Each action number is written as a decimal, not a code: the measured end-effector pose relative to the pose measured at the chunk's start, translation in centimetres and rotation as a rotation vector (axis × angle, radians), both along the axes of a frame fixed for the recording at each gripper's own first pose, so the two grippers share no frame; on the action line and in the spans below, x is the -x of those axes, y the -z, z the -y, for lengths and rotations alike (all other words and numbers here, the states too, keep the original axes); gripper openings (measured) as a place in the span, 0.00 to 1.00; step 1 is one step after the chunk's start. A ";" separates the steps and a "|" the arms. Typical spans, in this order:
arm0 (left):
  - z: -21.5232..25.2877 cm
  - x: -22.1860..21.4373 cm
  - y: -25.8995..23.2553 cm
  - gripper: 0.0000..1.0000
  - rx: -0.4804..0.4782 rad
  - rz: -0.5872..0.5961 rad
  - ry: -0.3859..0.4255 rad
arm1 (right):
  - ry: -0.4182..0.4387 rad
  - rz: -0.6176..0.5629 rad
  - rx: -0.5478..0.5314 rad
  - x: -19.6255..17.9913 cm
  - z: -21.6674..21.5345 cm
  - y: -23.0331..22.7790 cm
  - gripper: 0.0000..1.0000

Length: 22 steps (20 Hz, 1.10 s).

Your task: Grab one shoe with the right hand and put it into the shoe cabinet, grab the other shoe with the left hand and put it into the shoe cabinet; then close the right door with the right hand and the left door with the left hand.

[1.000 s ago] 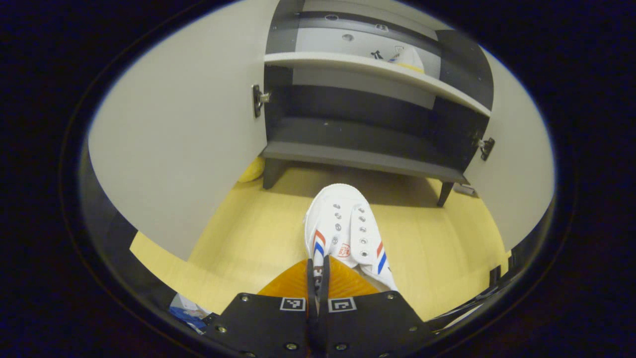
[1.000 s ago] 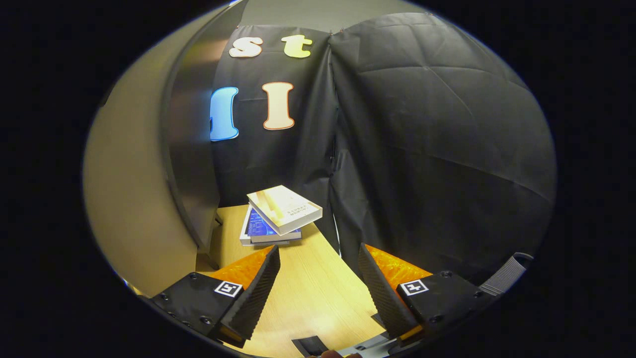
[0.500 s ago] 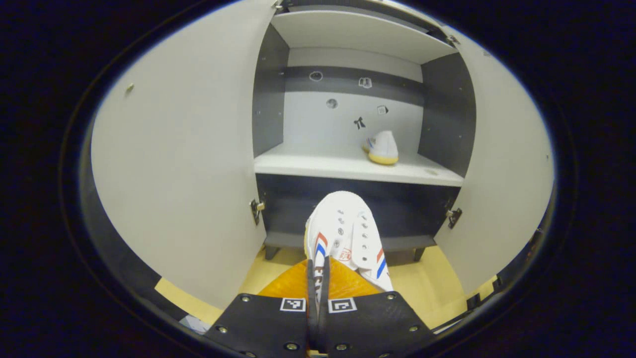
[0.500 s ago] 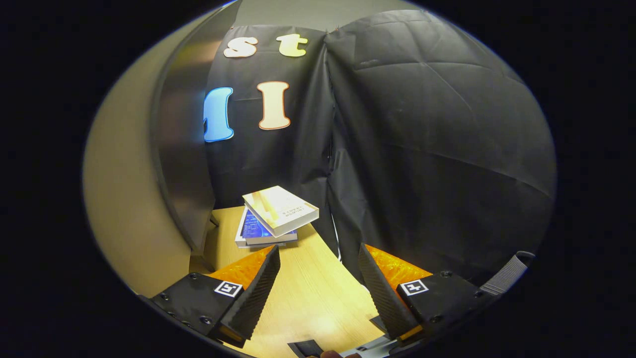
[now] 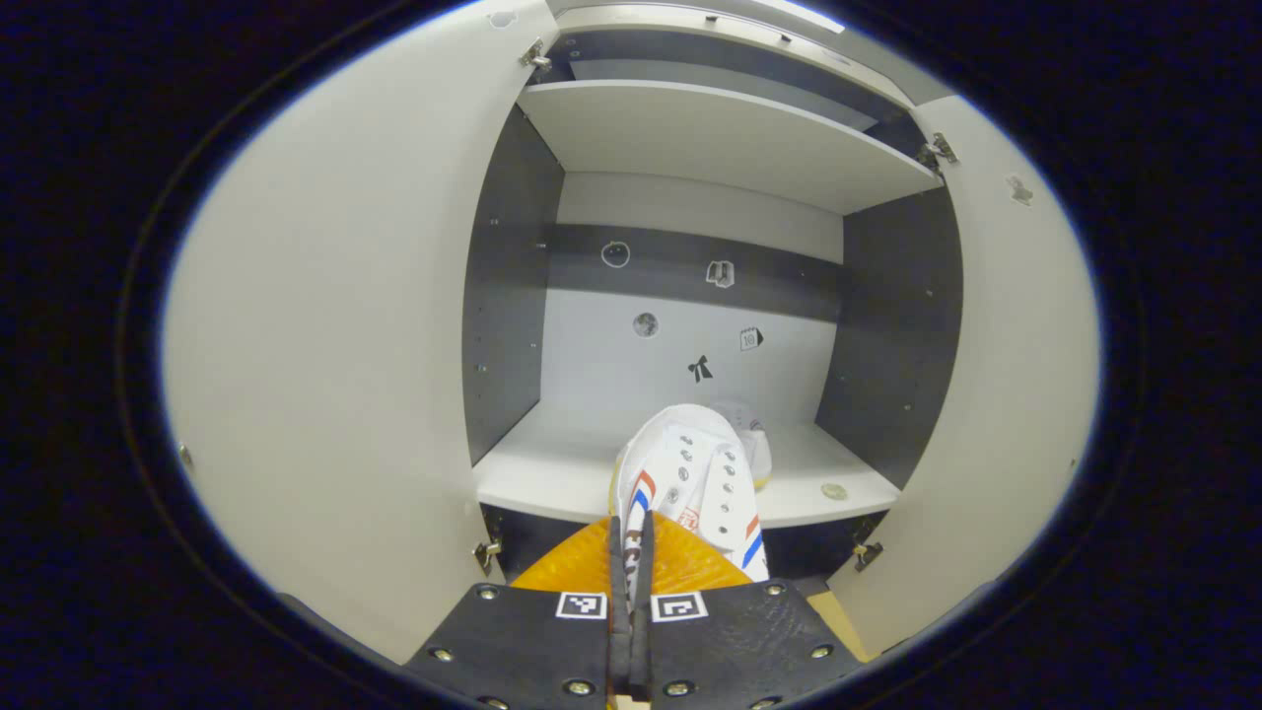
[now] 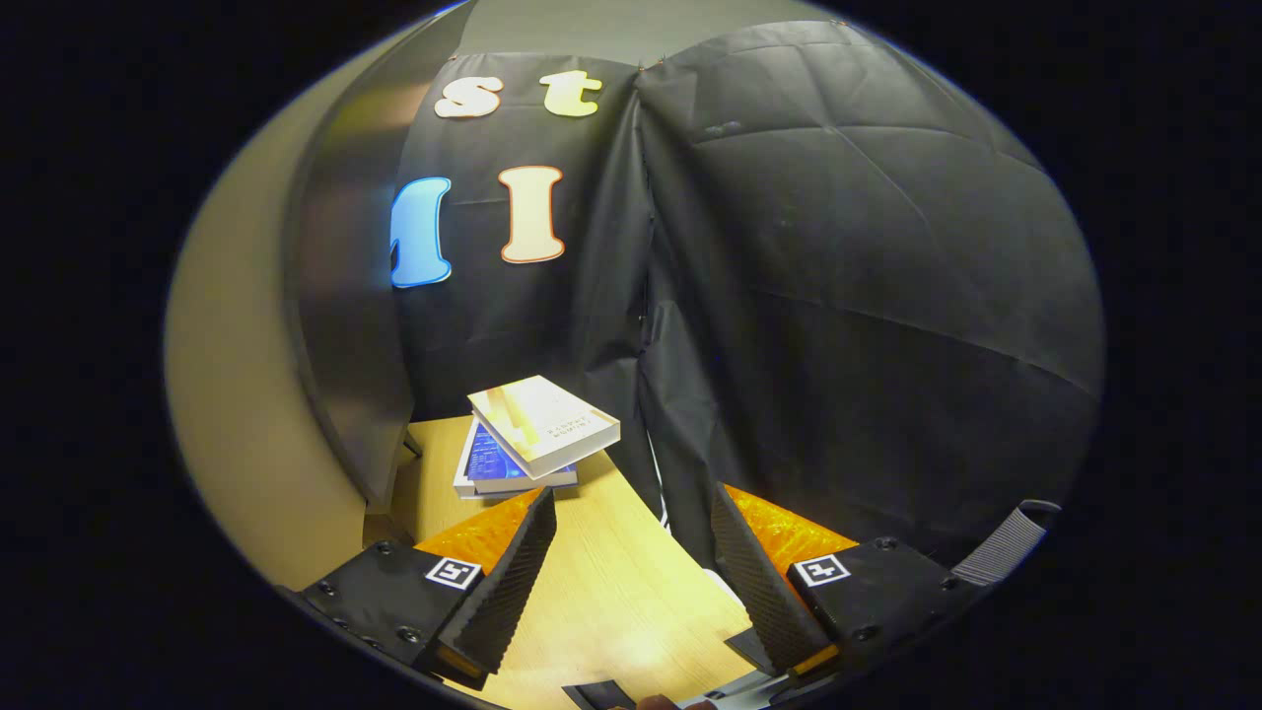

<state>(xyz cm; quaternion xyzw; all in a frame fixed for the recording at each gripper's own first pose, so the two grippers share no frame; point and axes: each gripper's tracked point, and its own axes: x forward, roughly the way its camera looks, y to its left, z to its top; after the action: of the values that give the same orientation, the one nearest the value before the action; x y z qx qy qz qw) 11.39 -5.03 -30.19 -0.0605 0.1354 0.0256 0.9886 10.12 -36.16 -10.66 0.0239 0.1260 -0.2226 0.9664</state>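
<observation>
No legible text; book [image 6: 542,424] cover print too blurred.

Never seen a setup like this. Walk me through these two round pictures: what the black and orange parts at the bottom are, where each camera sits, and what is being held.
A person holds a two-finger tool in each hand; a fisheye camera rides on each.

Left gripper view: the left hand-held gripper is shut on a white shoe, aimed at the open shoe cabinet. Another shoe already sits on the white shelf behind it.

Right gripper view: the right hand-held gripper is open and holds nothing. Beyond it lie a wooden floor and stacked books.
</observation>
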 end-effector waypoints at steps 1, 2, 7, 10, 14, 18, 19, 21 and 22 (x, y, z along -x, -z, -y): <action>0.0 -0.2 0.0 0.01 -0.016 0.015 0.001 | 0.006 0.002 -0.010 0.1 0.1 0.1 0.99; 0.0 0.1 -0.4 0.01 -0.034 0.025 0.003 | 0.012 0.002 -0.016 0.3 0.1 0.0 0.99; 0.0 0.2 -0.4 0.01 -0.080 0.058 0.022 | 0.053 0.006 -0.011 2.0 0.9 -0.2 0.99; 0.1 0.3 -0.6 0.01 -0.081 0.038 0.029 | 0.082 0.009 -0.026 3.0 1.3 -0.2 0.99; 0.0 0.6 -0.3 0.00 -0.101 0.000 0.047 | 0.111 0.027 -0.022 3.8 2.0 -0.8 0.99; 0.1 0.7 -0.5 0.01 -0.132 0.000 0.080 | 0.122 0.040 -0.036 4.0 2.0 -1.1 0.99; -0.1 0.8 -2.1 0.01 -0.154 0.050 0.063 | 0.119 0.043 -0.034 3.9 1.9 -1.1 0.99; 0.6 0.9 -5.5 0.01 -0.193 0.118 0.088 | 0.109 0.039 -0.031 3.7 1.4 -1.0 0.99; 1.2 1.7 -5.9 0.01 -0.207 0.115 0.118 | 0.098 0.041 -0.033 3.5 1.0 -1.2 0.99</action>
<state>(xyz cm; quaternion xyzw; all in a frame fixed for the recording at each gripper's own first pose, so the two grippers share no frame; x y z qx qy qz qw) 9.68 -6.26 -24.27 0.0484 0.0785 -0.0224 0.9955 6.60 -37.14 -9.43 0.0507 0.1084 -0.2670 0.9562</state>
